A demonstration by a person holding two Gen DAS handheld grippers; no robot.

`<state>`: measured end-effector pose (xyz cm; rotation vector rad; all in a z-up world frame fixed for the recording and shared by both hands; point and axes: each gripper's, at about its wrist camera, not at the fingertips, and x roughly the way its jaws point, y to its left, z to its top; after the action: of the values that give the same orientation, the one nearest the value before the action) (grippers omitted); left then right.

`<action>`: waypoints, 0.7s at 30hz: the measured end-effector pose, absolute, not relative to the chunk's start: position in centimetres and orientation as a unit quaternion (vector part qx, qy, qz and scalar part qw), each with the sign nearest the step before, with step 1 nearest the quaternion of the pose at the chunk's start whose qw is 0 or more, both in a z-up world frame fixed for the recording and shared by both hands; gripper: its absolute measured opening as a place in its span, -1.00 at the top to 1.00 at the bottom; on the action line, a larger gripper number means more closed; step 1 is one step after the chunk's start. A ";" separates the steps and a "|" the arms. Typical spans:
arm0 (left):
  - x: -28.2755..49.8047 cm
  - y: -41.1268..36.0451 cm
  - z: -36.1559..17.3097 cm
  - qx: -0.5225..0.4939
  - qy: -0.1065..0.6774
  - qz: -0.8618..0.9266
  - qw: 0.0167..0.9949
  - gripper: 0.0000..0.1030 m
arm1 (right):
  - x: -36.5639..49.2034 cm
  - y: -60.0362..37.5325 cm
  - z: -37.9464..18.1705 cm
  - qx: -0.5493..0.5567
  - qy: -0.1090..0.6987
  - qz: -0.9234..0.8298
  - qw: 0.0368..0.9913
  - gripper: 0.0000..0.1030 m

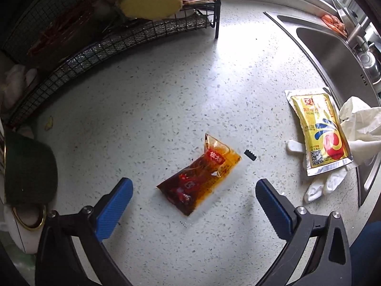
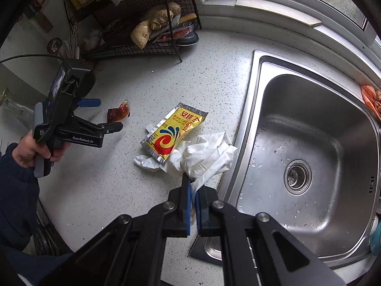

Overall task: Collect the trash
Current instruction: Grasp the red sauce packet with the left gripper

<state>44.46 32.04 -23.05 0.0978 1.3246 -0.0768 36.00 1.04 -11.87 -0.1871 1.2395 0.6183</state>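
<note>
A red-brown sauce packet (image 1: pixel 199 175) lies flat on the speckled counter, between and just ahead of my open left gripper (image 1: pixel 194 187); it also shows in the right wrist view (image 2: pixel 117 112). A yellow yeast packet (image 1: pixel 319 135) (image 2: pixel 173 131) lies on a white disposable glove (image 1: pixel 323 184). My right gripper (image 2: pixel 193 186) is shut on the crumpled white glove (image 2: pixel 209 153) at the sink's edge. A small black torn scrap (image 1: pixel 250 154) lies right of the sauce packet.
A black wire rack (image 1: pixel 95 50) (image 2: pixel 133 47) with ginger (image 1: pixel 147 2) stands at the back. The steel sink (image 2: pixel 309 157) is to the right, an orange cloth (image 2: pixel 370 100) behind it. A dark green pot (image 1: pixel 28 166) sits at the left.
</note>
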 end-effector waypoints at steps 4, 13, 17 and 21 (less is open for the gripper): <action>45.0 31.4 -23.8 0.063 0.620 -0.051 0.780 -0.87 | 35.2 1.1 -11.1 -0.089 0.571 0.282 0.766 0.94; 45.1 30.3 -23.0 0.049 0.614 -0.072 0.784 -0.09 | 35.0 0.9 -10.8 -0.081 0.569 0.275 0.771 0.94; 44.5 29.3 -22.4 0.053 0.618 -0.073 0.781 0.32 | 35.2 0.7 -10.9 -0.066 0.572 0.277 0.769 0.94; 43.8 29.0 -21.9 0.040 0.613 -0.064 0.786 0.62 | 35.2 0.6 -10.8 -0.057 0.566 0.274 0.775 0.94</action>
<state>43.84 29.02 -21.88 0.0861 1.3216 -0.1374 35.15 0.59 -10.76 -0.1226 1.2260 0.5923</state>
